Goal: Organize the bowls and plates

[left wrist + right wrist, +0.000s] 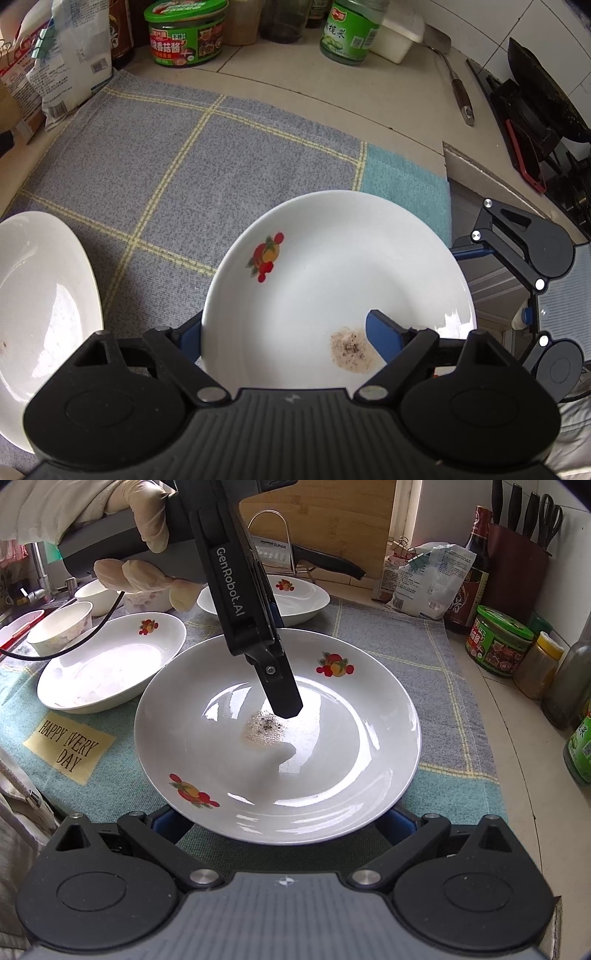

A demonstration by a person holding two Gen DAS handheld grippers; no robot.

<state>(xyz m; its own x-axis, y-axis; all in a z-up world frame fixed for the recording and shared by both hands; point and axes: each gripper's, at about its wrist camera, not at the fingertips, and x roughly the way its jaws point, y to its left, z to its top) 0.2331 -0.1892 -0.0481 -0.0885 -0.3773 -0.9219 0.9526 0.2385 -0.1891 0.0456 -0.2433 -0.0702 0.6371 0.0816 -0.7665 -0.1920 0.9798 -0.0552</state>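
Observation:
A white plate with fruit decals and a brown stain (332,273) (277,738) is held above the checked cloth. My left gripper (284,332) is shut on its rim, one blue finger (384,339) inside the plate and one under it; its finger (280,690) shows over the stain in the right wrist view. My right gripper (280,823) is wide open, its fingers low beside the plate's near rim, mostly hidden under it. A second white plate (110,664) (40,314) and a third (295,598) lie on the cloth. Small bowls (62,627) stand at the far left.
Jars and bottles (498,642) (184,33), bags (428,579) and a knife block (517,554) line the wall. A stove with a pan (543,96) and a spatula (458,85) lie right of the cloth. A sink tap (33,587) is far left.

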